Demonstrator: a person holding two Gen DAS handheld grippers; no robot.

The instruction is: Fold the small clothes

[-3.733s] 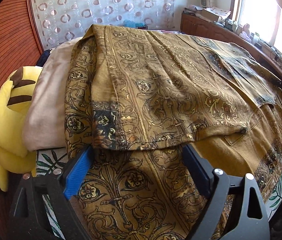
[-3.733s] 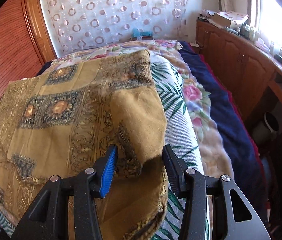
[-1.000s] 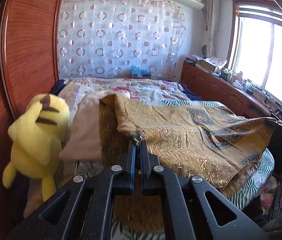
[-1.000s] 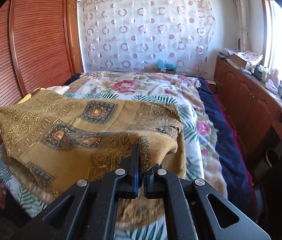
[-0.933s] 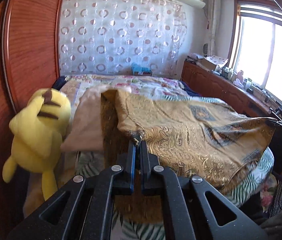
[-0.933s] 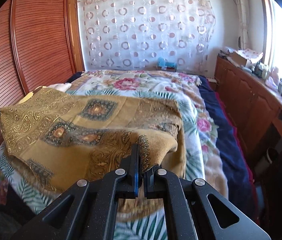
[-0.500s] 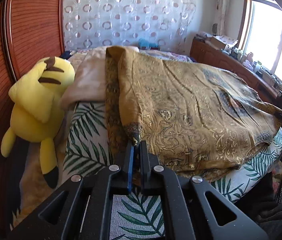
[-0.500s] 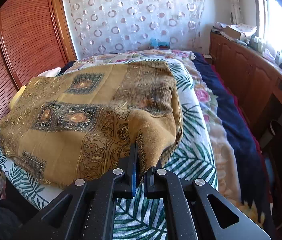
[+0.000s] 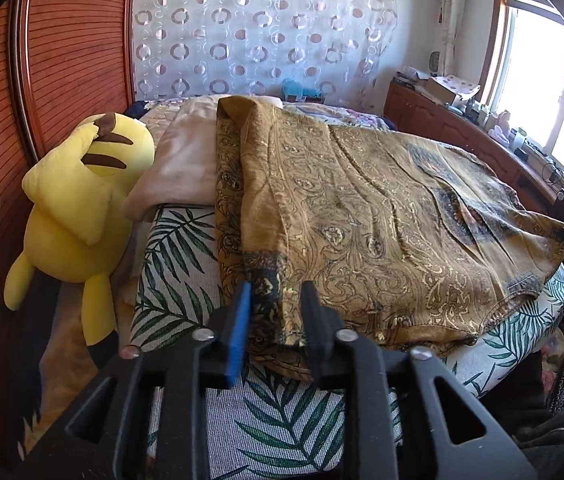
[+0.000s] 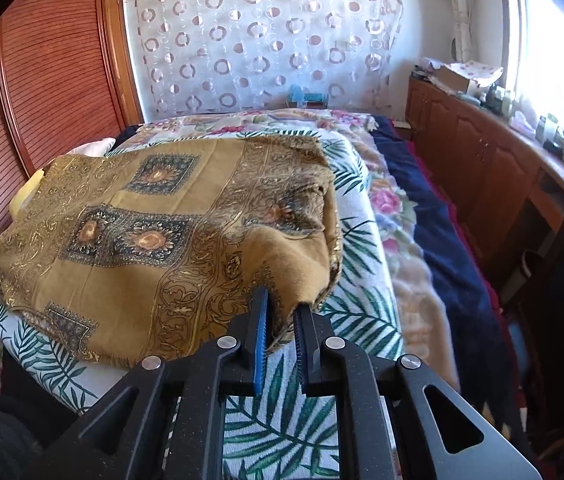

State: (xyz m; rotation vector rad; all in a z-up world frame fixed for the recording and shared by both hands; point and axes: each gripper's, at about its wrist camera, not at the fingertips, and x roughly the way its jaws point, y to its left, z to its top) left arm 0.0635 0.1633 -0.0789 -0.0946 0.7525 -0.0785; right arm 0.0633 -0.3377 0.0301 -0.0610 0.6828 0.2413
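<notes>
Left wrist view — left gripper (image 9: 275, 305) jaws apart around gold garment (image 9: 381, 216) corner, right gripper (image 10: 280, 309) likewise parted.

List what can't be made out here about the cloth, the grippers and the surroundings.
- Lower layers of the cloth: both views, the top layer covers them.
- Whether the right gripper grips the cloth: right wrist view, the corner fills the narrow gap.
- Items on the cabinet: left wrist view, too small, backlit.
</notes>
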